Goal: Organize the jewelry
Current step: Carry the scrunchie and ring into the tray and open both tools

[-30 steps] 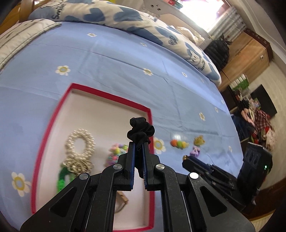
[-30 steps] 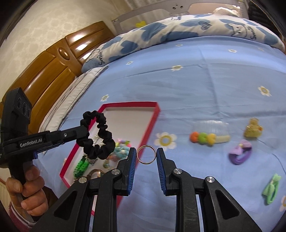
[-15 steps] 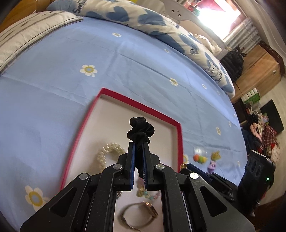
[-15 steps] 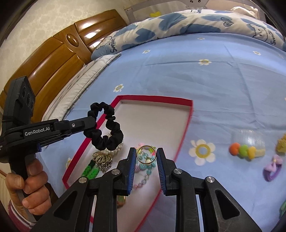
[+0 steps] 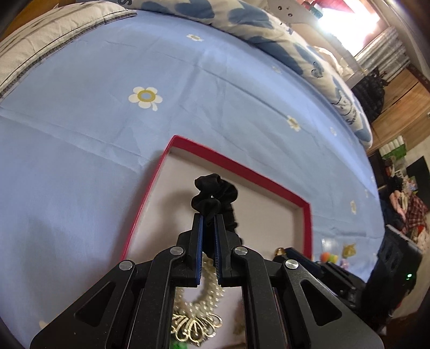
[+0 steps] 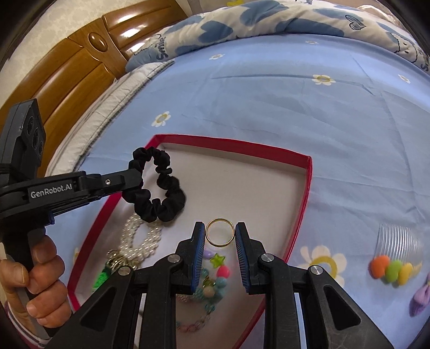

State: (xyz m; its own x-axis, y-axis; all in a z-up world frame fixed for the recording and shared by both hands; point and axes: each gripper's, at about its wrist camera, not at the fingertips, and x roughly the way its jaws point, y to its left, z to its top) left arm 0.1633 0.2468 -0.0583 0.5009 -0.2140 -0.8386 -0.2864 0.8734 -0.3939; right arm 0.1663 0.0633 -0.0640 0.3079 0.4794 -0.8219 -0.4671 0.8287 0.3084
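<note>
A red-rimmed tray (image 6: 302,204) with a pale floor lies on the blue bedsheet; it also shows in the left wrist view (image 5: 236,162). My left gripper (image 5: 208,217) is shut on a black scrunchie (image 5: 215,200), held above the tray's left part; the scrunchie also shows in the right wrist view (image 6: 158,188). My right gripper (image 6: 219,232) is shut on a thin gold ring (image 6: 219,232), held over the tray's middle. In the tray lie a pearl bracelet (image 6: 137,236), a gold ornament (image 5: 196,326), a green piece (image 6: 100,279) and a coloured bead bracelet (image 6: 215,282).
On the sheet right of the tray lie a clear comb with coloured pompoms (image 6: 395,257) and a purple clip (image 6: 420,298). A wooden headboard (image 6: 67,80) and a patterned duvet (image 6: 268,24) lie beyond. The right gripper's body (image 5: 349,279) sits at the left view's lower right.
Both grippers have moved further over the tray, the ring now above its middle and the scrunchie above its left part. Both grips are unchanged.
</note>
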